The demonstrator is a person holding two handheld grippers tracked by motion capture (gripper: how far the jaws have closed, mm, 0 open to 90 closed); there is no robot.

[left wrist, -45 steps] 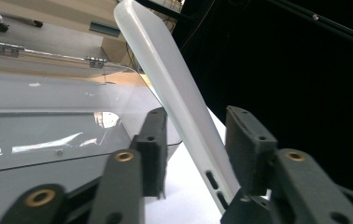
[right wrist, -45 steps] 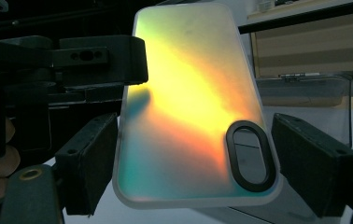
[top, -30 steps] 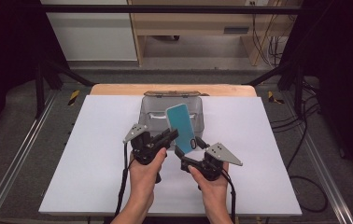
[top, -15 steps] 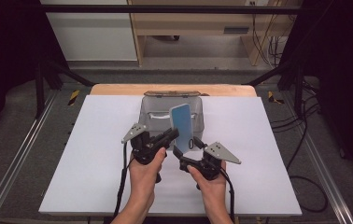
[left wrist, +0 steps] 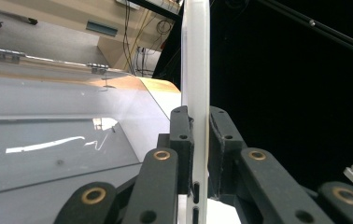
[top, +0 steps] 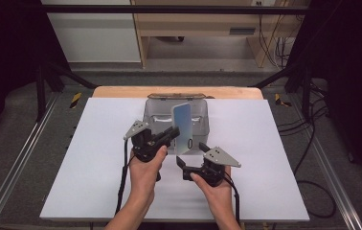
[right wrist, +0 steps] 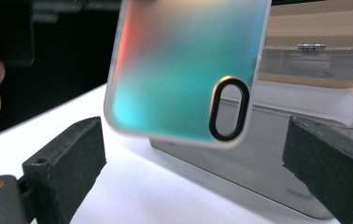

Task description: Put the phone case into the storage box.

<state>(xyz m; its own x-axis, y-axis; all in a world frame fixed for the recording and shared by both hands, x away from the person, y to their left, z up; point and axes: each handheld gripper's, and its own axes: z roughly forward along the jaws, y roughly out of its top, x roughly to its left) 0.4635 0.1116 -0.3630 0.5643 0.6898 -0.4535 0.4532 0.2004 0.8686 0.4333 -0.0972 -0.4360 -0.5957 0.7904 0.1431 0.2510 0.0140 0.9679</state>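
left gripper point(top: 173, 134) clamped on phone case point(top: 183, 125) above clear box point(top: 203, 125), right gripper point(top: 181, 163) apart

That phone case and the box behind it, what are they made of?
The phone case looks like frosted plastic: a matte blue-green sheen shading to orange, with a pale translucent rim. The box seems clear hard plastic, glossy, since light streaks reflect off its see-through walls. The left hand-held gripper clamps the case's edge.

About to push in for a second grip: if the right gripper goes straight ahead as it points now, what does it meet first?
Most likely the phone case held upright by the left gripper: it hangs just ahead between the right gripper's open jaws. Behind it stands the clear plastic box. How far ahead the case hangs is hard to judge.
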